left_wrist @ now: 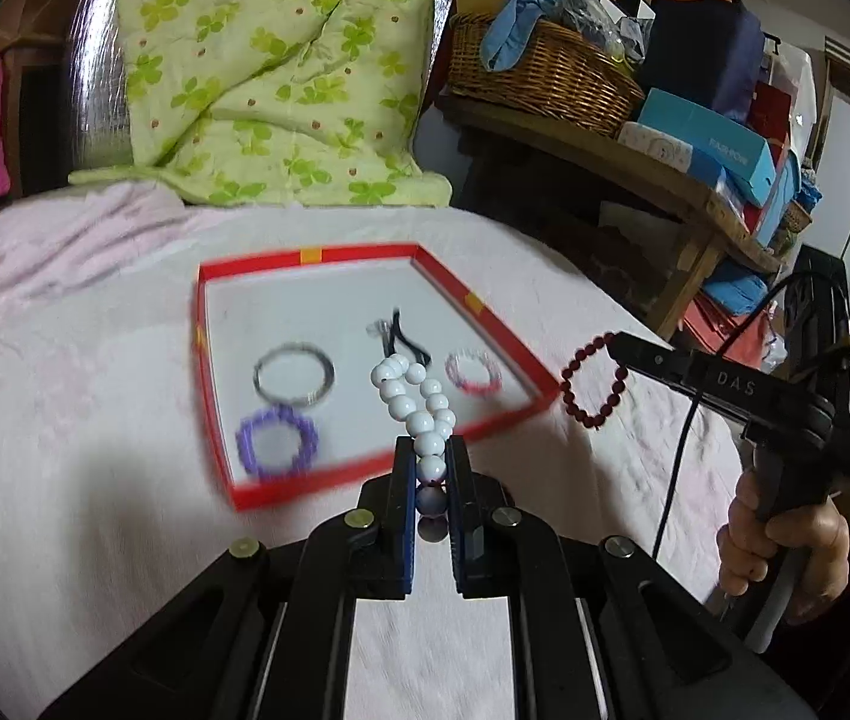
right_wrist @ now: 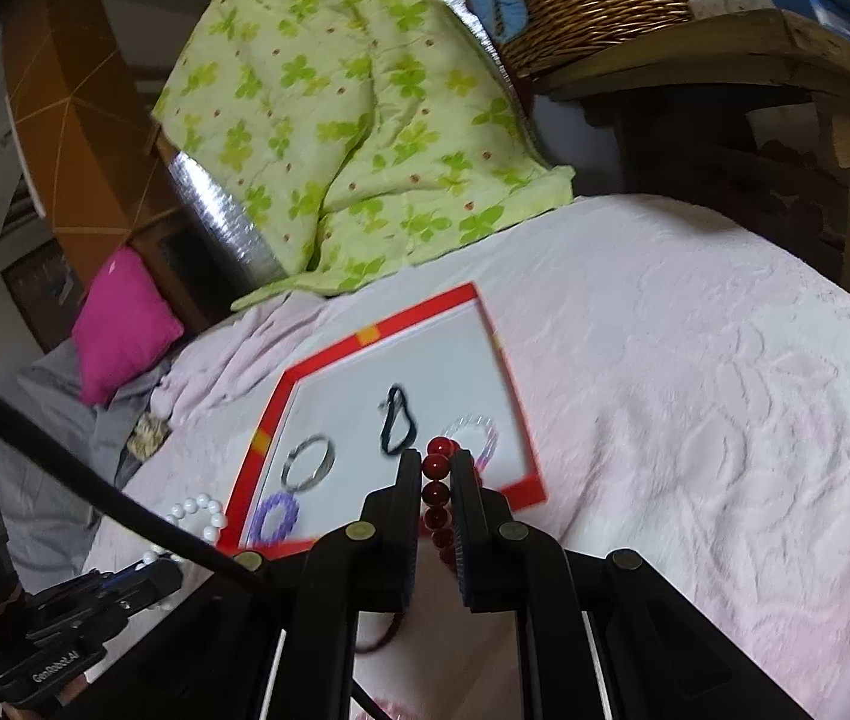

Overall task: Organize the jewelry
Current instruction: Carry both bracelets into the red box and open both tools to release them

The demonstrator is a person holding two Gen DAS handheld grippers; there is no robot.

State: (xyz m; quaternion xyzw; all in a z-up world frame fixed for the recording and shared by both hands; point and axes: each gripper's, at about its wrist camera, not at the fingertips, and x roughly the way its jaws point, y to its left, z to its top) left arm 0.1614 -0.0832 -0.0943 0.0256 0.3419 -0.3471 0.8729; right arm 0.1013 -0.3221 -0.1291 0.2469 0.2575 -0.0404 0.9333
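Observation:
A red-rimmed tray (left_wrist: 365,253) (right_wrist: 413,315) lies on the pink bedspread. In it are a silver bangle (left_wrist: 294,373) (right_wrist: 307,463), a purple bracelet (left_wrist: 276,441) (right_wrist: 276,517), a black cord (left_wrist: 404,339) (right_wrist: 396,420) and a pink-and-clear bead bracelet (left_wrist: 473,370) (right_wrist: 478,429). My left gripper (left_wrist: 430,450) is shut on a white bead bracelet (left_wrist: 419,399) (right_wrist: 200,519), lifted over the tray's near edge. My right gripper (right_wrist: 435,462) is shut on a dark red bead bracelet (right_wrist: 438,483) (left_wrist: 589,381), held just right of the tray.
A green floral quilt (left_wrist: 281,60) (right_wrist: 353,132) is heaped behind the tray. A wooden shelf (left_wrist: 634,168) with a wicker basket (left_wrist: 538,72) and boxes stands at the right. A magenta pillow (right_wrist: 122,324) lies at the left. A hand (left_wrist: 784,546) holds the right gripper.

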